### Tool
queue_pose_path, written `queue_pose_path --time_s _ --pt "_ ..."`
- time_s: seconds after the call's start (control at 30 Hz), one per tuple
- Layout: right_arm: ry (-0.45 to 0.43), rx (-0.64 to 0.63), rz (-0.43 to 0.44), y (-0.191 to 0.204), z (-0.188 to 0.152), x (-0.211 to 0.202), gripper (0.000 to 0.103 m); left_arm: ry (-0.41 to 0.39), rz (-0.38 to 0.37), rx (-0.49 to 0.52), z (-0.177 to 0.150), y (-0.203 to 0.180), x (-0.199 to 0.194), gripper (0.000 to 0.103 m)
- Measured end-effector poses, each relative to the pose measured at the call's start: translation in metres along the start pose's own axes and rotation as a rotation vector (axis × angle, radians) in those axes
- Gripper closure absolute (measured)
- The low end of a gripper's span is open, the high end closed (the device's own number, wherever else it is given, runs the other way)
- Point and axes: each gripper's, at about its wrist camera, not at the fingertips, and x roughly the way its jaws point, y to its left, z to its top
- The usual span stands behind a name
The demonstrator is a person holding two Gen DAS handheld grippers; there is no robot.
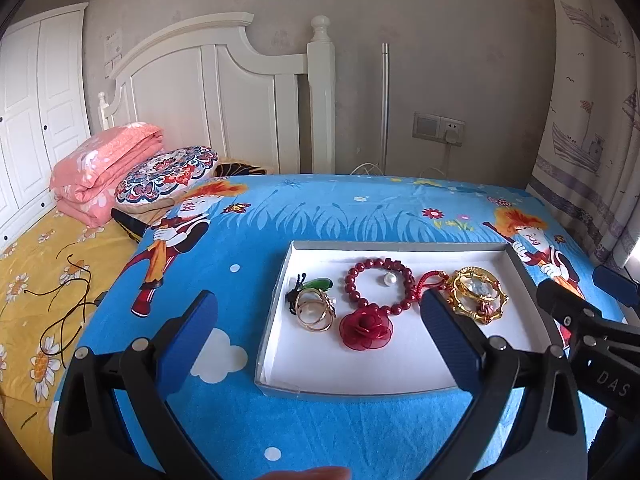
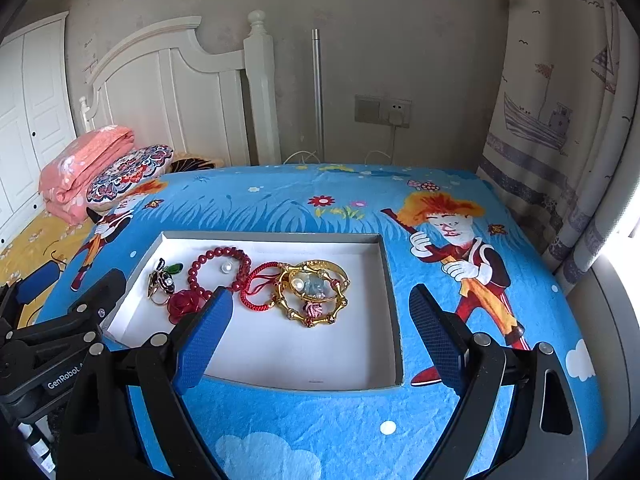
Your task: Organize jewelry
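Two sets of tongs hang spread wide and empty above a blue cartoon-print cloth (image 1: pixel 248 240): the left tongs (image 1: pixel 320 328) and right tongs (image 2: pixel 320 328). Between and just beyond their tips sits a shallow white tray (image 1: pixel 360 372) holding jewelry. A red bead bracelet (image 1: pixel 380 286) rings a loose pearl (image 1: pixel 389 279), with gold rings (image 1: pixel 316 310) toward the left tongs' side and a gold bangle (image 2: pixel 316 294) (tangled with red cord) nearer the right tongs.

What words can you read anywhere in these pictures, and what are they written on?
"GenRobot" with its end cut off: on the black body of the left tool, right wrist view.
"DAS": on the black body of the right tool, left wrist view.
White paper notice on the wall: too blurred to read.
The shallow white cardboard tray shows no words.
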Motion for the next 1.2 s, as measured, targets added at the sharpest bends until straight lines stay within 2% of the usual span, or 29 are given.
queue_pose_path --time_s 1.2 --pt "0.025 -0.005 -0.001 -0.0002 -0.0039 0.0026 0.019 0.037 -0.010 -0.002 -0.0064 -0.0008 0.0069 0.005"
